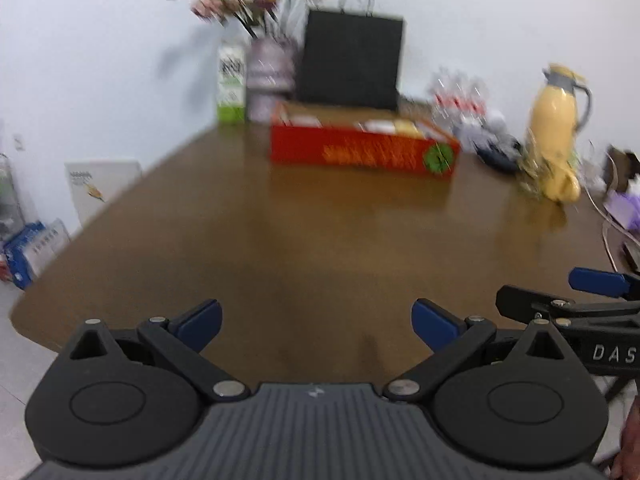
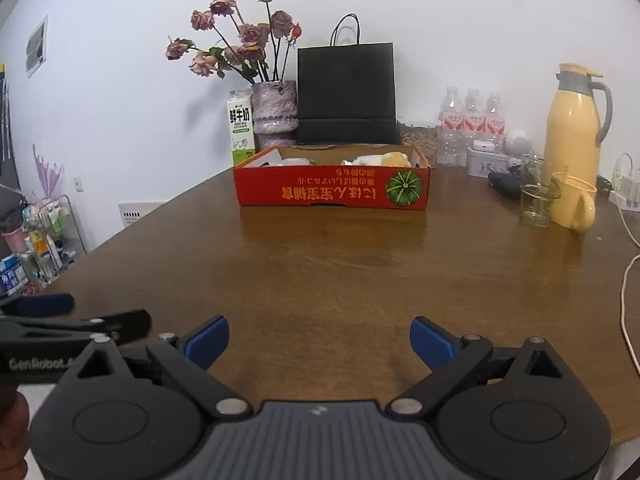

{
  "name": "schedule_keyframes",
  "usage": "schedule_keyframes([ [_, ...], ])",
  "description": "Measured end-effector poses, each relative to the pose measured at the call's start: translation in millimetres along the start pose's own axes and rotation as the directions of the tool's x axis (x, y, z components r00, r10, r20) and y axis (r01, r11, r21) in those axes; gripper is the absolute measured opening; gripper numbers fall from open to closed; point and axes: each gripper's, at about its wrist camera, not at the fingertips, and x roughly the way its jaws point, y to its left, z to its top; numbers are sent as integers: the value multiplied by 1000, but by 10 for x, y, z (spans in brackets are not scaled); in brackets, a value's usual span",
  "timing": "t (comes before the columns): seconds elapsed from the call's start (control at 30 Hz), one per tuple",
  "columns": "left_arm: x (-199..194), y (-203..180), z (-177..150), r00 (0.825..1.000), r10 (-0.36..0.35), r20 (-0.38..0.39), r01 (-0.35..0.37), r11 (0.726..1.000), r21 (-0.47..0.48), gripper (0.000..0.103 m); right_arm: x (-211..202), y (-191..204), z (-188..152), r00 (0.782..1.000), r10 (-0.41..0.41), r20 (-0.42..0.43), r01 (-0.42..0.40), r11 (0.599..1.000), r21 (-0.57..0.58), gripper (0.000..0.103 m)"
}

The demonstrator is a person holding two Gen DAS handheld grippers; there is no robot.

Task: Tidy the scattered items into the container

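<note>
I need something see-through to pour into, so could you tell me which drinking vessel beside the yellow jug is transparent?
The clear glass, standing left of the yellow mug; the mug is opaque, with a handle.

red box (image 2: 332, 190) w/ green pumpkin print, gold lettering; brown wood table (image 2: 340, 276); black bag (image 2: 346, 92); yellow jug (image 2: 574, 120); blue-tipped fingers (image 2: 208, 340)

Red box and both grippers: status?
Left gripper open, empty. Right gripper open, empty. Red box across table, items inside. Path clear.
</note>
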Motion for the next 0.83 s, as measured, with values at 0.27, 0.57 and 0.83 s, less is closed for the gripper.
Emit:
schedule_keyframes([
  [0.27, -154, 21, -69, 999, -15, 42, 14, 999, 32, 103, 1, -22, -131, 998, -5, -65, 9, 999, 50, 97],
  [0.57, -340, 0, -36, 987, -24, 161, 17, 999, 45, 103, -164, 82, -66, 1000, -10, 26, 9, 1000, 12, 97],
  [0.83, -351, -51, -52, 985, -21, 169, 10, 998, 66, 103, -195, 69, -51, 999, -15, 38, 15, 1000, 11, 97],
])
